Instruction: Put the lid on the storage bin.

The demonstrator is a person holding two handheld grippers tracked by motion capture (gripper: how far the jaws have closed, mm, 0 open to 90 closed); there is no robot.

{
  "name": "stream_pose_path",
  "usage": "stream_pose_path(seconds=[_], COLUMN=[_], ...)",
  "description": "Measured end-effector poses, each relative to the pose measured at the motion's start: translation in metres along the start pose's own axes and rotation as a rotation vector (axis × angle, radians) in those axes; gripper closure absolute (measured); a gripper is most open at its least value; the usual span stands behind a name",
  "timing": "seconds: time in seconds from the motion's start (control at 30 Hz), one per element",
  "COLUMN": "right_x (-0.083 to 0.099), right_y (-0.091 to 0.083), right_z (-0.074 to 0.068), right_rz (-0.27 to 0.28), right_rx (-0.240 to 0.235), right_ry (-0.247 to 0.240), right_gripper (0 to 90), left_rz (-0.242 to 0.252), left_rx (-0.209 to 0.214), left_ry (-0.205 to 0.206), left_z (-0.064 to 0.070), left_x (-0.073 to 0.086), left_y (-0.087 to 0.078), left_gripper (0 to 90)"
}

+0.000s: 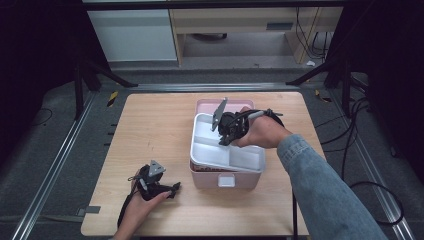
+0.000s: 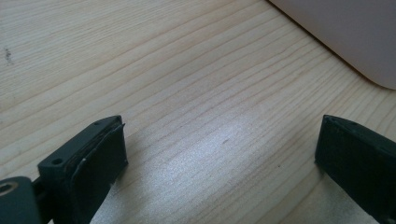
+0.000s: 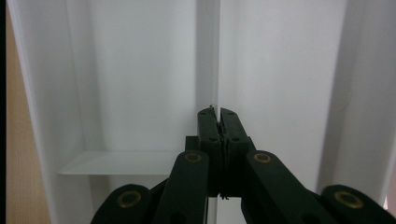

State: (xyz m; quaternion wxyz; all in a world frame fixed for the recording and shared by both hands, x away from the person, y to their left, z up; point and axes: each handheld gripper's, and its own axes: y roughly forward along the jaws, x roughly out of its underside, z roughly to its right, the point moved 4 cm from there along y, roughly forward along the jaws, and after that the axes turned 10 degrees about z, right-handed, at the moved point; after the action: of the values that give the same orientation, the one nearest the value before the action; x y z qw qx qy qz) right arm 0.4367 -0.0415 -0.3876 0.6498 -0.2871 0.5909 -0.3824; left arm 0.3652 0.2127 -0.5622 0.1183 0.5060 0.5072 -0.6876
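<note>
A white compartment tray [image 1: 240, 158] sits askew over the top of a pink box [image 1: 212, 179] at the middle of the table. My right gripper [image 1: 226, 134] reaches into the tray from the right. In the right gripper view its jaws [image 3: 218, 117] are shut on the tray's thin upright divider wall [image 3: 217, 56], with white tray compartments [image 3: 140, 70] on both sides. My left gripper [image 1: 174, 189] rests low on the wooden table [image 1: 150, 130], left of the box's front. Its jaws [image 2: 219, 140] stand wide open with only bare wood between them. A corner of the pink box [image 2: 345, 37] lies ahead of them.
The pink box has a white latch [image 1: 226, 180] on its front wall. Bare wood [image 2: 140, 56] stretches left of the box. Beyond the table edges are metal floor rails [image 1: 55, 165], black stand legs [image 1: 95, 75] and cables [image 1: 350, 145].
</note>
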Motion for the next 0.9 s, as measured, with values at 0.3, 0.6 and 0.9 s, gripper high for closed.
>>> stream_pose_path(seconds=[0.3, 0.6, 0.9], right_x=[-0.001, 0.002, 0.005], right_y=[0.017, 0.028, 0.022], right_z=[-0.002, -0.001, 0.004], right_rz=[-0.064, -0.09, 0.001], right_rx=[-0.02, -0.04, 0.007], right_ry=[-0.017, -0.015, 0.049], right_gripper=[89.8, 89.6, 64.3], left_rz=[0.002, 0.002, -0.006], left_rx=[0.0, 0.0, 0.012], left_ry=[0.0, -0.001, 0.003], left_z=[0.0, 0.0, -0.001], left_x=[0.0, 0.0, -0.001], left_y=[0.0, 0.0, 0.0], left_gripper=[1.3, 1.3, 0.9])
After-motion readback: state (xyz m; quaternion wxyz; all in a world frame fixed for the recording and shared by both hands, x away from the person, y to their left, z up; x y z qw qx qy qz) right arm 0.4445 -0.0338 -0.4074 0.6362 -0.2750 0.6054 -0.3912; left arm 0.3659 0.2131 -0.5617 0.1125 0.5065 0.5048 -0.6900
